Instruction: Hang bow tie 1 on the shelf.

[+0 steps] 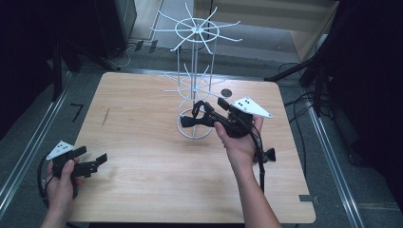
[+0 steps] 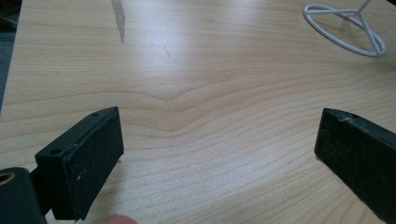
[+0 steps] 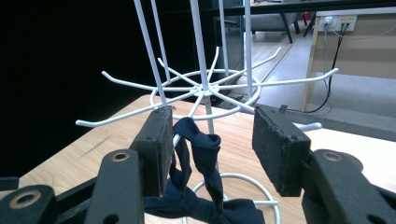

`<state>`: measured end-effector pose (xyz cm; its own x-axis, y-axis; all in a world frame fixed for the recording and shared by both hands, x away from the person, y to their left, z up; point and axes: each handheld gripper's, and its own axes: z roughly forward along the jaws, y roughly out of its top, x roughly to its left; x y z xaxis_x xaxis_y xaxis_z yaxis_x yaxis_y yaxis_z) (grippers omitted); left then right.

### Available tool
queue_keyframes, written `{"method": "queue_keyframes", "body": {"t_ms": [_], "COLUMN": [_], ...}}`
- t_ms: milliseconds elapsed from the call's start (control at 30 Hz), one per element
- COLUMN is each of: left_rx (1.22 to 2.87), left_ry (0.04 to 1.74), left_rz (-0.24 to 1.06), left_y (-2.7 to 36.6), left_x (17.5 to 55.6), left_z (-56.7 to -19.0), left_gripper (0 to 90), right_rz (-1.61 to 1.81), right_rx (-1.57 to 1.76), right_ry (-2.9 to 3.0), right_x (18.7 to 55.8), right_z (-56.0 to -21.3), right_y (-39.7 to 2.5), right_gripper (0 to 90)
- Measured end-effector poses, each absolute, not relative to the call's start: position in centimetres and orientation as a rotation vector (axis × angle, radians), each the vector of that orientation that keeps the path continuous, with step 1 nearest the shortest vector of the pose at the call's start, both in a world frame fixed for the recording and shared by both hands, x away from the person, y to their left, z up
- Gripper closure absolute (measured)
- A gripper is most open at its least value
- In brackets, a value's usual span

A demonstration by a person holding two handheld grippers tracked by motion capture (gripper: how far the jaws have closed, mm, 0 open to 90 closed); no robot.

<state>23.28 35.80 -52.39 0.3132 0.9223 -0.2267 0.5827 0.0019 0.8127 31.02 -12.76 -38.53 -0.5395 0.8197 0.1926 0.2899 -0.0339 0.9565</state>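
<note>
Nearest the person, at the front left corner of the wooden surface (image 1: 142, 156), the left hand (image 1: 61, 183) holds the left tongs (image 1: 92, 161) low over the wood. Their two black jaws stand wide apart with nothing between them, and in the left gripper view bare wood grain runs through the gap. A grey three-cornered plate sits on top of these tongs, and a cable loops down beside the wrist. In that same view a dark streak (image 2: 119, 18) marks the wood farther off, and the white ring base (image 2: 345, 32) of the rack lies at the far right.

Further in, toward the middle of the surface, the right hand (image 1: 240, 142) holds the right tongs (image 1: 197, 116) up and pointed at the white wire rack (image 1: 197, 71). In the right gripper view their jaws are parted, and a dark blue cloth (image 3: 201, 177) hangs between them; it lies against the left jaw's pad but is clear of the right jaw. The cloth's upper loop sits just below the rack's lower ring of hooks (image 3: 205, 91) and close to the centre post; whether it rests on a hook cannot be told. Its lower folds drop toward the ring base. In the high view the dark cloth (image 1: 190, 121) shows over that ring base, just ahead of the right tongs.

Beyond the cloth the rack rises on thin upright wires to an upper ring of hooks (image 1: 197, 31). A small dark round spot (image 1: 226, 92) lies on the surface behind the rack, near the far edge. Past the surface lie a grey floor and loose cables.
</note>
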Motion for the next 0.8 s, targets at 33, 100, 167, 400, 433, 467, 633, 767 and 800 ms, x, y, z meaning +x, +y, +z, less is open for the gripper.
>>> {"method": "queue_keyframes", "body": {"t_ms": [33,100,167,400,433,467,633,767,800], "left_rx": [1.688,1.688,1.69,1.691,1.689,1.691,1.688,1.693,1.692], "left_ry": [1.373,1.374,1.372,1.373,1.373,1.373,1.374,1.373,1.374], "left_rz": [0.478,0.478,0.479,0.478,0.479,0.479,0.479,0.476,0.476], "left_y": [35.8,35.8,35.8,35.8,35.8,35.8,35.8,35.8,35.8], "left_x": [23.3,23.3,23.3,23.3,23.3,23.3,23.3,23.3,23.3], "left_z": [-52.4,-52.4,-52.4,-52.4,-52.4,-52.4,-52.4,-52.4,-52.4], "left_gripper": [1.6,1.6,1.6,1.6,1.6,1.6,1.6,1.6,1.6], "right_rz": [1.608,1.608,1.617,1.625,1.622,1.622,1.624,1.62,1.615], "right_rx": [1.161,1.158,1.161,1.157,1.151,1.151,1.149,1.145,1.145], "right_ry": [1.808,1.809,1.804,1.783,1.783,1.783,1.78,1.78,1.777], "right_x": [30.9,30.7,30.5,30.2,30.2,30.1,29.8,29.5,29.4], "right_z": [-38.5,-38.5,-38.6,-38.8,-38.8,-38.8,-39.0,-39.3,-39.3], "right_y": [-12.9,-13.1,-13.3,-14.4,-14.5,-14.6,-15.2,-15.7,-15.8], "right_gripper": [49.0,48.3,47.1,46.0,46.0,46.0,45.8,45.5,45.4]}}
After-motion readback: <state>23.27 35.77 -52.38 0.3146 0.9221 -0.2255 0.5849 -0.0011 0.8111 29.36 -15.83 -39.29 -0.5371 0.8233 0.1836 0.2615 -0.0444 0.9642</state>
